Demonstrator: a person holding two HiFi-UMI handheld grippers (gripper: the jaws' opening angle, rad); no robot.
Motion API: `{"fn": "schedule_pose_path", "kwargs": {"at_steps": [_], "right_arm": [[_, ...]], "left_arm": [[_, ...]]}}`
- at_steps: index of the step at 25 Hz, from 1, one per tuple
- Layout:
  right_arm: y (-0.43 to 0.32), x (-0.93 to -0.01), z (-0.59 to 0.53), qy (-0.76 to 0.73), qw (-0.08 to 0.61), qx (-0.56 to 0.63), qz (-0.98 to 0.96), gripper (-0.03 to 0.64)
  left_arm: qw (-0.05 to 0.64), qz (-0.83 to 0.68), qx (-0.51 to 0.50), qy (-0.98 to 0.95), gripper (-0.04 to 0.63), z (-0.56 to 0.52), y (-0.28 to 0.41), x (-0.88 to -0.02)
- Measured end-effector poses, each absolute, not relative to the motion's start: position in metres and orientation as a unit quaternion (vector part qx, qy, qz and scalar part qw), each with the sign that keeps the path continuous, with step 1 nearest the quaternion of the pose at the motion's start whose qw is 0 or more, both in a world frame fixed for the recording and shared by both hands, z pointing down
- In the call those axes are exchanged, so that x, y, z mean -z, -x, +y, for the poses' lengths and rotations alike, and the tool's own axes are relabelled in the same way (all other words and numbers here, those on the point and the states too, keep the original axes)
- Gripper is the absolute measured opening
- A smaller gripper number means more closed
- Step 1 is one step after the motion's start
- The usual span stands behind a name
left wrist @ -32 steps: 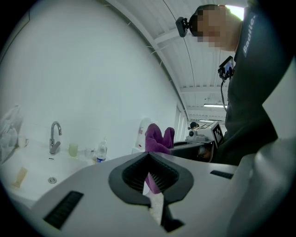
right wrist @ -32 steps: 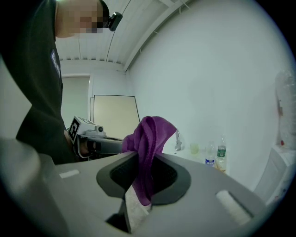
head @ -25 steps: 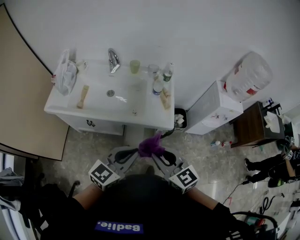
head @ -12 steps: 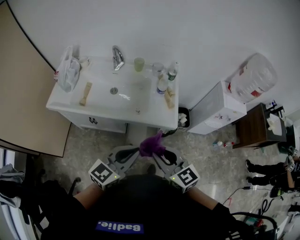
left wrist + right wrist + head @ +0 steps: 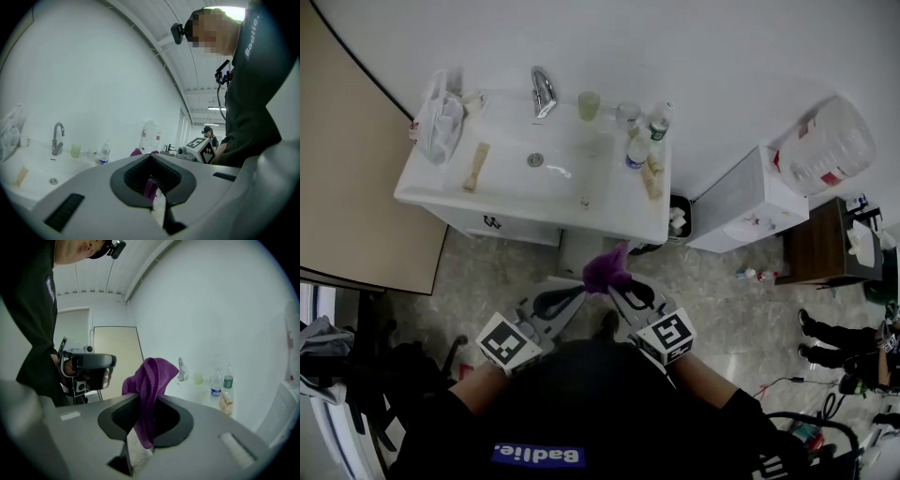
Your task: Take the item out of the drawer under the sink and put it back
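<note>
- Purple cloth, where is it?
- In the air in front of the sink's front edge, apart from it, over the floor. The right hand-held gripper is clamped on it, and a fold sticks up past the jaws.
- Left hand-held gripper?
- Jaws nearly together with a purple sliver in the gap. Pinched or just behind, can't tell.
- Head view?
- Only a purple bunch where both tips meet, no pinch visible. Only that view shows the drawer front under the sink, which looks shut. Bottles at the sink's right rear corner, faucet at the rear edge.
- Left gripper view extra?
- Right gripper's marker cube side-on.
</note>
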State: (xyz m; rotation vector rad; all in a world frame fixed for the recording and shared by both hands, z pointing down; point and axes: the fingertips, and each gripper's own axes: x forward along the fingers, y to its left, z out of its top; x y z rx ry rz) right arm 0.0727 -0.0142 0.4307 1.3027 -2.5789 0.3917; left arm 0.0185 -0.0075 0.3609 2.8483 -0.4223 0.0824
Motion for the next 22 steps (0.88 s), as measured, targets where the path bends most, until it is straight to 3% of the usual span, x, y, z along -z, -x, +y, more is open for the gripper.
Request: {"fn": "schedule_pose_path", "kwargs": {"at_steps": [5, 22], "right_arm": [[-0.083, -0.478, -0.032, -0.446, 0.132, -0.176, -0.868, 0.071], [-0.088, -0.652, -0.062, -0.402, 0.29, -0.206, -0.844, 0.071]], "left_arm": [[0.133, -0.155, -0.028, -0.979, -0.005, -0.012, -0.018, -0.365], [0.145, -0.18, -0.046, -0.972, -0.006, -0.014, -0.014, -0.381]]}}
